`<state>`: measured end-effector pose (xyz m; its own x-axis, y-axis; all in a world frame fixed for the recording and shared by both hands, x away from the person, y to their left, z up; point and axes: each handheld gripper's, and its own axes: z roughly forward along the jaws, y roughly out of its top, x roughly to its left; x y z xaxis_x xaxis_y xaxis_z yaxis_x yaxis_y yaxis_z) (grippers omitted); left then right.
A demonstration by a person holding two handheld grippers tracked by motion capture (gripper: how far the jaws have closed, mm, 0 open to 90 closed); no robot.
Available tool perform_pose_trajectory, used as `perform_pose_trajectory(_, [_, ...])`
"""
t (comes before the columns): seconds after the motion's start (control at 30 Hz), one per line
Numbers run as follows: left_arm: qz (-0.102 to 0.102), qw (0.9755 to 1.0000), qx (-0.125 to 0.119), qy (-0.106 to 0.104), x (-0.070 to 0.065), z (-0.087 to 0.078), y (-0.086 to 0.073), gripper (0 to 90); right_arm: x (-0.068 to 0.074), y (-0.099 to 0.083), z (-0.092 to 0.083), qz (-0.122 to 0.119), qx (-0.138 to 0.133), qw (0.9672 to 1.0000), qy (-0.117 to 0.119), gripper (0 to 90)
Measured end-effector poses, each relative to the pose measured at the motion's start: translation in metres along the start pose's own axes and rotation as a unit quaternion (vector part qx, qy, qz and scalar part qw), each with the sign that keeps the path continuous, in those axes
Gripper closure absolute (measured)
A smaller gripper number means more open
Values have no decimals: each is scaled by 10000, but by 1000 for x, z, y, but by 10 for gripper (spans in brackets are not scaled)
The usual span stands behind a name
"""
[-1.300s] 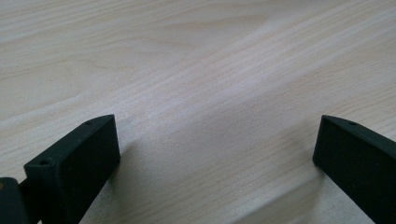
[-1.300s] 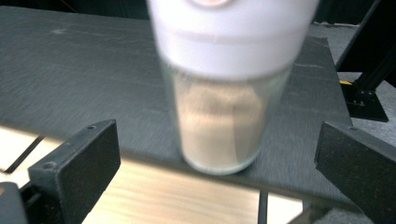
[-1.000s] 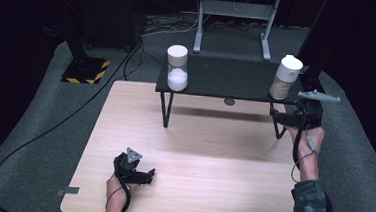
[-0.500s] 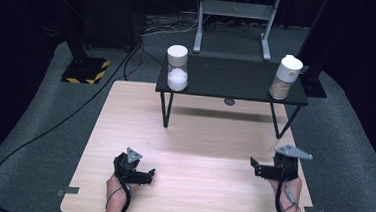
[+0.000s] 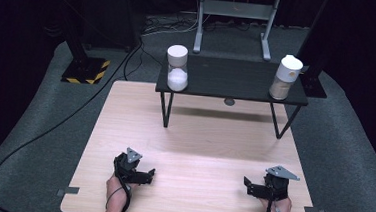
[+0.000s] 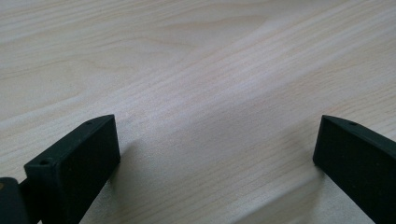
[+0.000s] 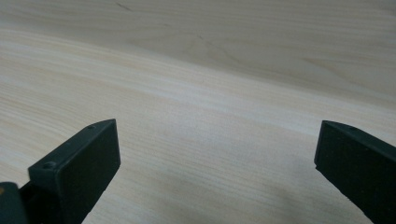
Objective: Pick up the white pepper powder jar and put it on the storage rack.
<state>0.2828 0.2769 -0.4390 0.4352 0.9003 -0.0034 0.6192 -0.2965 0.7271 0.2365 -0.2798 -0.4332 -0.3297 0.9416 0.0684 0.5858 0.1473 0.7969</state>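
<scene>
Both tools, left (image 5: 147, 175) and right (image 5: 248, 186), gape wide, empty, on pale grained table (image 5: 208, 147).

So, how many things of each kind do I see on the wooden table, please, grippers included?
Jars: 2, one with white contents, one with beige contents
Black raised shelf: 1
Grippers: 2, the left gripper and the right gripper, both with jaws apart
Total: 5

Lab or studio: black drapes, hazard-striped stand base (image 5: 84, 71), floor cables (image 5: 59, 122), metal frame (image 5: 235, 11).
</scene>
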Motion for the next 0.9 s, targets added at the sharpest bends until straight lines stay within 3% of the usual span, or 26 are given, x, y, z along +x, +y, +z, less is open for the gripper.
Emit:
perform_pose_trajectory(0.1, [5,10000,-3,2,0,0,0,3,-1,-5,4,91,60,9999,6,0])
perform_pose_trajectory(0.37, [5,10000,-3,3,0,0,0,3,5,-16,1,50,-209,9997,-128,0])
perform_pose_trajectory(0.9, [4,10000,-3,3,0,0,0,3,9,-17,1,8,-209,9995,-228,0])
